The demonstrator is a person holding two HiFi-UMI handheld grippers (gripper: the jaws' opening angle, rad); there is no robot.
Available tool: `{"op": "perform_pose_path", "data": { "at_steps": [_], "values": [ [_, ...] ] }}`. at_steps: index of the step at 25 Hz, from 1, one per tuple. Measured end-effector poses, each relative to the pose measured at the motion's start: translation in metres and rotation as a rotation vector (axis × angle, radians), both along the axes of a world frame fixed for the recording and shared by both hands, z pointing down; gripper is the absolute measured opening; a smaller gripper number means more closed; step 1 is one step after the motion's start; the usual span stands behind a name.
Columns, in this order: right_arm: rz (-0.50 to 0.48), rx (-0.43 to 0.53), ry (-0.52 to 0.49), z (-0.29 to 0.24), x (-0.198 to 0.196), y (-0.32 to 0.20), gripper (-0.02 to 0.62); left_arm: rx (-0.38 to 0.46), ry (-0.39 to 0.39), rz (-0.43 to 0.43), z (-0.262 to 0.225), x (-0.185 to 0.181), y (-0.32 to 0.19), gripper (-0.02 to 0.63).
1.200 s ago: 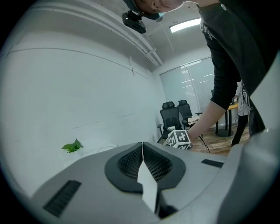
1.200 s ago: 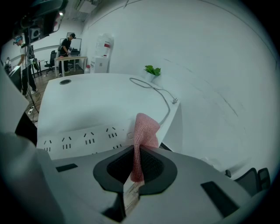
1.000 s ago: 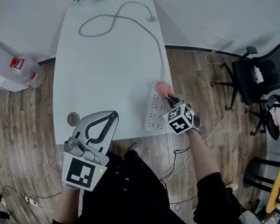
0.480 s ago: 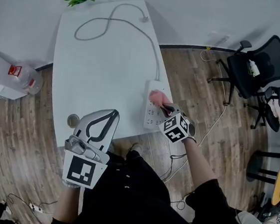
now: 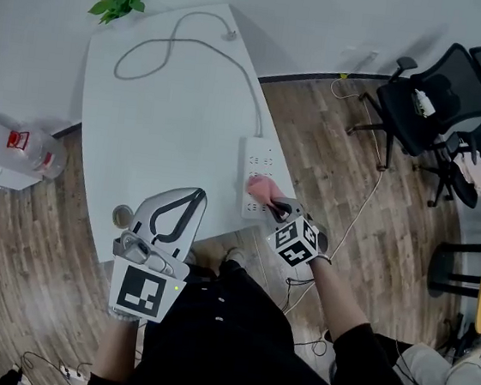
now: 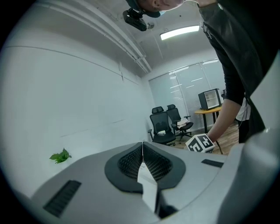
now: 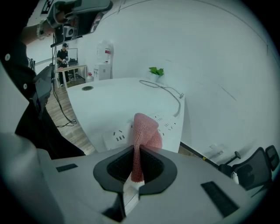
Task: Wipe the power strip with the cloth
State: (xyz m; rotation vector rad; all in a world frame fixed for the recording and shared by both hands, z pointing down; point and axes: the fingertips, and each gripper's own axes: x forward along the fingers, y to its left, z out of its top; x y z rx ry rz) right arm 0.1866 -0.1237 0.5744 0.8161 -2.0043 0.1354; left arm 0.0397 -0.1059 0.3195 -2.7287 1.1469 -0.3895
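Note:
A white power strip lies along the right edge of the white table, its grey cord looping toward the far end. My right gripper is shut on a pink cloth, which rests on the strip's near half. In the right gripper view the cloth rises from between the jaws over the strip. My left gripper hangs over the table's near edge, shut with nothing in it; in its own view the left gripper has its pads touching.
A round grommet hole sits at the table's near left corner. A green plant stands beyond the far end. Black office chairs stand on the wood floor to the right, and cables trail there.
My right gripper has drawn the pink cloth along the power strip from its far end toward its near end. The left gripper has stayed where it was.

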Motion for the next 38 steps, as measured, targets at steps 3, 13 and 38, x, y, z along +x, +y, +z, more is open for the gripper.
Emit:
{"op": "perform_pose_path", "data": {
  "at_steps": [3, 13, 38],
  "values": [
    [0.018, -0.011, -0.012, 0.000, 0.000, 0.014, 0.048, 0.001, 0.003, 0.019, 0.000, 0.003, -0.001, 0.018],
    [0.079, -0.030, -0.039, 0.001, 0.001, 0.039, 0.049, 0.000, 0.013, 0.055, 0.001, 0.012, -0.001, 0.018],
    [0.086, 0.113, -0.037, -0.054, 0.023, -0.020, 0.049, -0.006, 0.023, -0.007, -0.001, 0.005, -0.007, 0.018]
  ]
}}
